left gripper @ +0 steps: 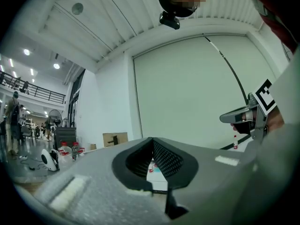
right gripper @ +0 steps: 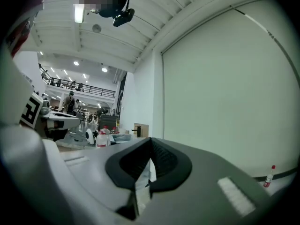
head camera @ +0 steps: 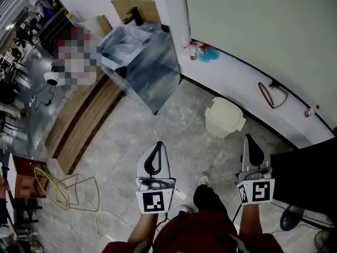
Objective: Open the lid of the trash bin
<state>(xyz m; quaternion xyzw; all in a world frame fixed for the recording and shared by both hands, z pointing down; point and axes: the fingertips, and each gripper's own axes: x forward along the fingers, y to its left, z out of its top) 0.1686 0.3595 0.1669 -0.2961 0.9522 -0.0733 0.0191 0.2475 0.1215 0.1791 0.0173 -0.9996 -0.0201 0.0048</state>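
Head view: cream trash bin (head camera: 223, 118), lid down, on the floor by the wall, ahead of left tongs (head camera: 158, 147) and right tongs (head camera: 248, 140), touching neither.
Left gripper view: tips together, nothing held.
Right gripper view: tips together, nothing held.

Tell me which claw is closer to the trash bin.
The right claw: its tip shows close by the trash bin; the left claw is well off to the side.

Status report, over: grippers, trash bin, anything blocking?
Left gripper and right gripper shut, empty. Cream plastic trash bin ahead, untouched, lid down. Nothing between grippers and bin.
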